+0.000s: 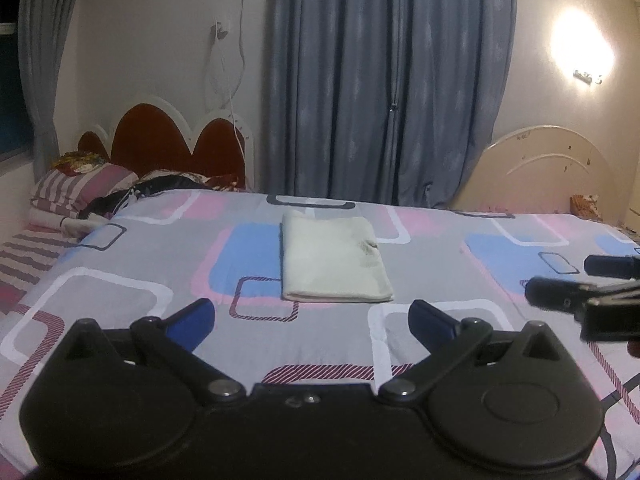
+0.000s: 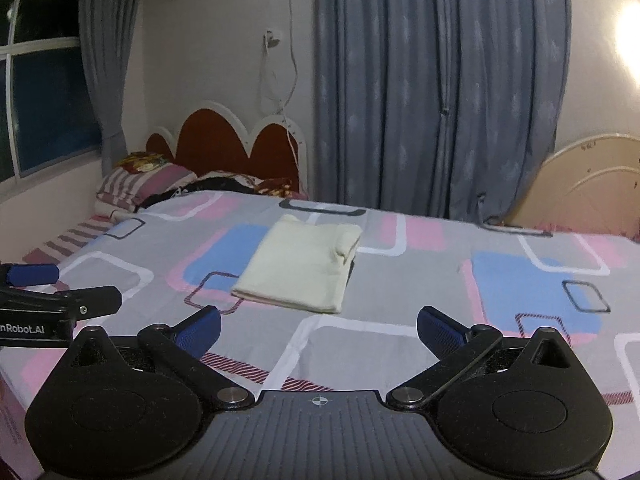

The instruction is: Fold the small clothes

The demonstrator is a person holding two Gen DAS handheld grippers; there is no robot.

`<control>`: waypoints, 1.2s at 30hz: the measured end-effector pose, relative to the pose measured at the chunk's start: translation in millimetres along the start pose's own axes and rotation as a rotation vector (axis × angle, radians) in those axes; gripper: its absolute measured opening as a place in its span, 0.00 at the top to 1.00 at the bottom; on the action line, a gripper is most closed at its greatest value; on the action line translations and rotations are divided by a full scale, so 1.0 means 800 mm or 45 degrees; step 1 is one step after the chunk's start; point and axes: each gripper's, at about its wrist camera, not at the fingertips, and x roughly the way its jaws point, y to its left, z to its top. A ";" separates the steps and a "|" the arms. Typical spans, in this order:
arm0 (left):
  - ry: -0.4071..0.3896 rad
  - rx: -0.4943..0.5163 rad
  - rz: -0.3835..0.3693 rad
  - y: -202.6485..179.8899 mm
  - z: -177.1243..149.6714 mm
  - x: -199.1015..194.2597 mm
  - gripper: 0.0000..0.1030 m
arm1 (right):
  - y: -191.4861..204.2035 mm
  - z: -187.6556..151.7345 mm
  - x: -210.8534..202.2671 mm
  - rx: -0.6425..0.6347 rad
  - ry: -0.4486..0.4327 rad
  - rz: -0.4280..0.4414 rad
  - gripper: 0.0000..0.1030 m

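Observation:
A cream garment (image 1: pixel 334 258) lies folded into a neat rectangle on the patterned bedsheet (image 1: pixel 140 288), a little ahead of both grippers. My left gripper (image 1: pixel 312 318) hovers short of its near edge, jaws wide open and empty. In the right wrist view the same cream garment (image 2: pixel 298 266) lies ahead and slightly left, with a folded sleeve edge on its right side. My right gripper (image 2: pixel 318 330) is also wide open with nothing between its blue pads. Each gripper shows at the other view's edge: the right gripper (image 1: pixel 576 284) and the left gripper (image 2: pixel 76 286).
Striped pillows and dark bedding (image 1: pixel 92 192) are piled at the far left by a red headboard (image 1: pixel 168 144). Grey-blue curtains (image 1: pixel 380 80) hang behind the bed. A cream headboard (image 1: pixel 544 176) leans at the far right. The bedsheet (image 2: pixel 500 280) spreads right of the garment.

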 end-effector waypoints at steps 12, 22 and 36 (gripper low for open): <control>-0.019 0.006 -0.013 -0.011 -0.002 -0.007 0.00 | -0.008 -0.002 -0.019 0.009 -0.013 0.001 0.00; -0.021 0.007 -0.013 -0.011 -0.002 -0.009 0.00 | -0.011 -0.001 -0.023 0.015 -0.017 -0.008 0.00; -0.023 0.019 -0.014 -0.011 0.000 -0.005 0.00 | -0.013 -0.003 -0.025 0.013 -0.015 -0.008 0.00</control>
